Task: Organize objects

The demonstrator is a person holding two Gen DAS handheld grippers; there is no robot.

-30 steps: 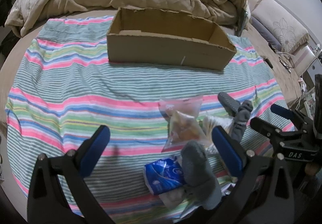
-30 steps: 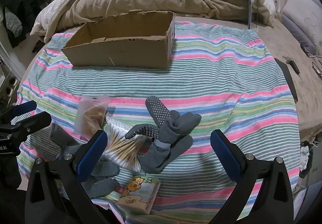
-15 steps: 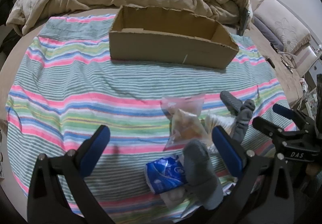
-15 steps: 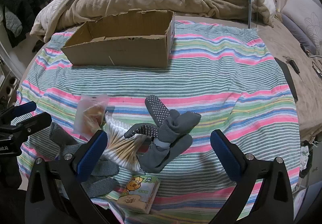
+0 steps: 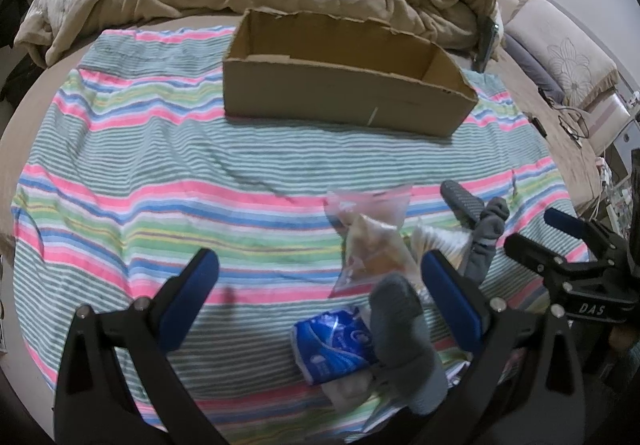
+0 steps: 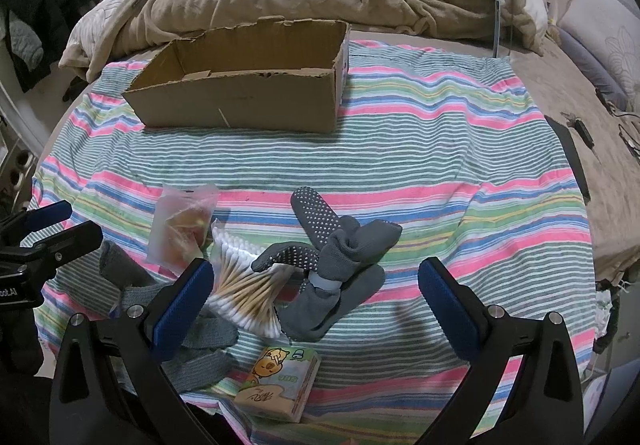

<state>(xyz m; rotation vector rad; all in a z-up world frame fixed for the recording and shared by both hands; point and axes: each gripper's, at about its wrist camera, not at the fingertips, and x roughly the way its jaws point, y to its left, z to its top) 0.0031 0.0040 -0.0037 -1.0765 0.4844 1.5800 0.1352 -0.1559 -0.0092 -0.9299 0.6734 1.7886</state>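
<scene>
From the left wrist, the left gripper is spread wide and holds nothing above the striped blanket, with a blue packet and grey sock beneath and the cardboard box beyond. From the right wrist, the right gripper gapes equally wide and empty over cotton swabs and grey socks.

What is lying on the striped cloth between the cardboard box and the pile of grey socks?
Nothing: in the right wrist view only bare striped cloth separates the cardboard box from the grey socks.
</scene>
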